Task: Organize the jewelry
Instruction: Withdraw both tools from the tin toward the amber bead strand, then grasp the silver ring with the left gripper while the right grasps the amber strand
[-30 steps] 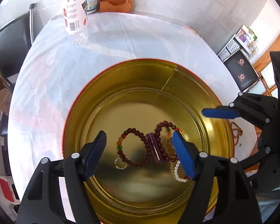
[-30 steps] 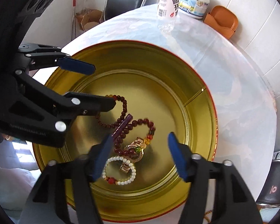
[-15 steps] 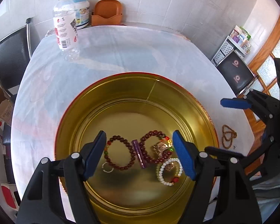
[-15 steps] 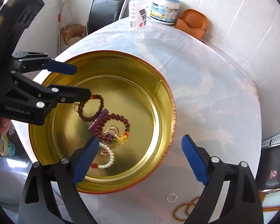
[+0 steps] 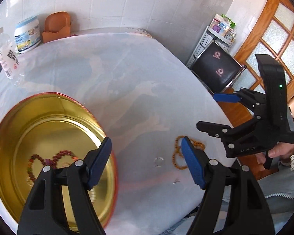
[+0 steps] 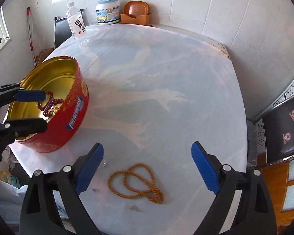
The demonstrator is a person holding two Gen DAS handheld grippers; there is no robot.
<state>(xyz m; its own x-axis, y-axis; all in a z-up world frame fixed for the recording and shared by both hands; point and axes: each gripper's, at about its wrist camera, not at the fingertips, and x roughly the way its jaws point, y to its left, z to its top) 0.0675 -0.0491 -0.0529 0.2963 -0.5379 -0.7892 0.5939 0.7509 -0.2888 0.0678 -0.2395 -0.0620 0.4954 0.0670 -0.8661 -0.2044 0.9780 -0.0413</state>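
The right claw [image 6: 147,168] hangs over the table [image 6: 166,78] with its blue pads spread wide and nothing between them. Just below, toward 6 o'clock in its view, an amber bead necklace [image 6: 136,184] lies looped on the white cloth, with a small ring [image 6: 133,207] near it and a clear ring [image 6: 103,164] beside the left pad.

The left claw [image 5: 145,162] is also open and empty, above bare cloth. In its view the necklace sits partly behind its right pad, at 3 o'clock. A red tin [image 6: 68,117] with a gold inside stands at 9 o'clock and holds dark red bead bracelets [image 5: 49,159]. A bottle [image 6: 75,21], a tub [image 6: 107,11] and an orange holder [image 6: 136,13] stand at 12 o'clock, along the tiled wall.
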